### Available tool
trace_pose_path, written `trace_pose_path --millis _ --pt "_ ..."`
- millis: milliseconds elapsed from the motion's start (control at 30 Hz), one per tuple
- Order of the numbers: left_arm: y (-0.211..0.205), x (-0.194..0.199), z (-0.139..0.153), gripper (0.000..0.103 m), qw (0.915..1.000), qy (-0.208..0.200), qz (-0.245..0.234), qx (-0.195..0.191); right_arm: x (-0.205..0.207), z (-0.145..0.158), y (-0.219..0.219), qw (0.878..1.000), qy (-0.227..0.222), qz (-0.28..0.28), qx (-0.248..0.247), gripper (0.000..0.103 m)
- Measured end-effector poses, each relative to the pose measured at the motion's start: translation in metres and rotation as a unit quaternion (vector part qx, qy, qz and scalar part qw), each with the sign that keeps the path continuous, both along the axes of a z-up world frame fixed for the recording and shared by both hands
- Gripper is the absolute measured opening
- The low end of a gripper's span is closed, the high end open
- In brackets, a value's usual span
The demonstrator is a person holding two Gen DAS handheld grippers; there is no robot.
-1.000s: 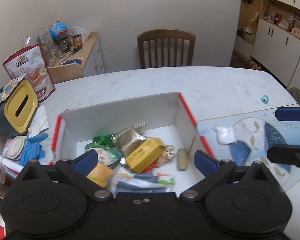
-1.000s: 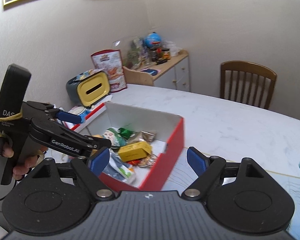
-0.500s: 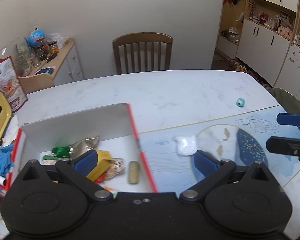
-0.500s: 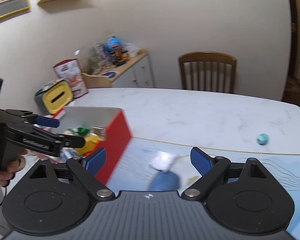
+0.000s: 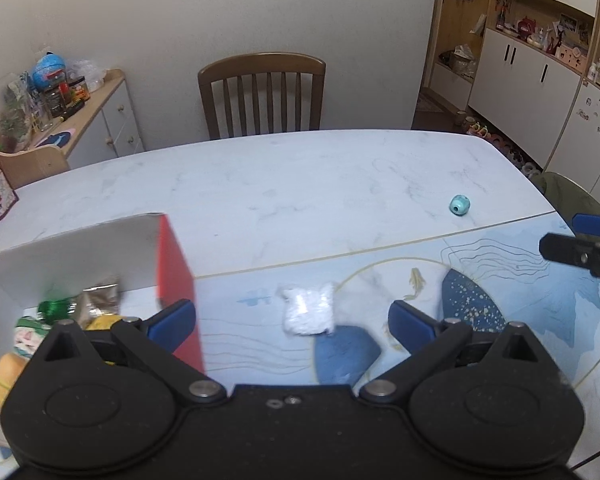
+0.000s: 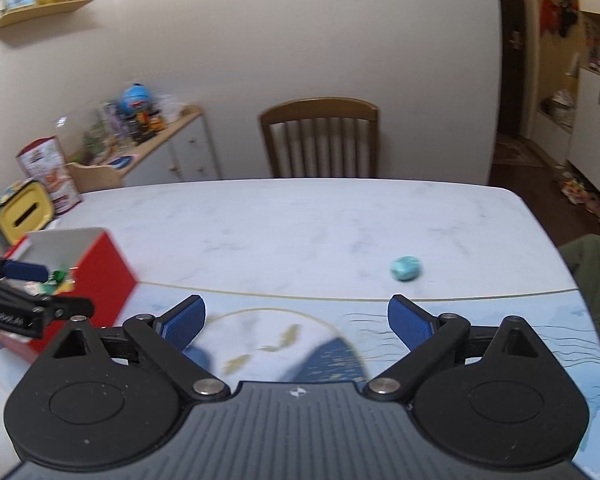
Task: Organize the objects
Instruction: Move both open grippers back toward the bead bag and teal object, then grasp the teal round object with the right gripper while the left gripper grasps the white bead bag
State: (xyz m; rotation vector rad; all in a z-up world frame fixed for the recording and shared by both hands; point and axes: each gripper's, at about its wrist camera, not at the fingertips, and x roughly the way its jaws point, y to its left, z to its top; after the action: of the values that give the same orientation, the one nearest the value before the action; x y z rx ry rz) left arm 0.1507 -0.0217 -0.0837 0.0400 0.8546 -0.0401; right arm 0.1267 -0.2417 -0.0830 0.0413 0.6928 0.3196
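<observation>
Both cameras have swung right off the red-walled cardboard box (image 5: 178, 276), and the small white crumpled packet (image 5: 309, 314) now lies just ahead between the wide-open, empty left gripper (image 5: 290, 320) fingers.

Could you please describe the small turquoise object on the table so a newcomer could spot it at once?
Start at the white marble table. Past the blue placemat, on bare marble, lies a turquoise bead. It is the only round thing there, unlike the crumpled white packet.

Bare marble table (image 5: 300, 184) ahead, red box (image 5: 176, 276) blocking left, white packet (image 5: 308, 314) and teal ball (image 5: 460, 205) lying loose
</observation>
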Motion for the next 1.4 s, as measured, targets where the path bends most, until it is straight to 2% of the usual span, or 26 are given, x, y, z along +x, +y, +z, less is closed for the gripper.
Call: trace_pose_path --millis 367,800,1000,1167,1400 --pt "-0.041 0.037 -0.043 0.102 0.9995 0.020 0.001 0.024 0.056 -0.036 -0.011 0.999 0.010 0.009 -0.052 0.099" --pt "-0.028 0.073 -0.097 0.102 0.9969 0.060 0.044 0.028 0.135 -0.091 -0.007 0.997 0.045 0.002 -0.068 0.098" --pt "-0.022 0.081 -0.110 0.102 0.9954 0.073 0.059 0.022 0.159 -0.114 -0.005 0.996 0.057 0.000 -0.073 0.097" --pt "-0.023 0.083 -0.115 0.100 0.9951 0.078 0.056 0.023 0.169 -0.123 -0.002 0.995 0.061 0.008 -0.076 0.087" --pt "-0.022 0.085 -0.117 0.085 0.9950 0.078 0.060 0.017 0.176 -0.129 0.000 0.995 0.071 0.012 -0.073 0.061"
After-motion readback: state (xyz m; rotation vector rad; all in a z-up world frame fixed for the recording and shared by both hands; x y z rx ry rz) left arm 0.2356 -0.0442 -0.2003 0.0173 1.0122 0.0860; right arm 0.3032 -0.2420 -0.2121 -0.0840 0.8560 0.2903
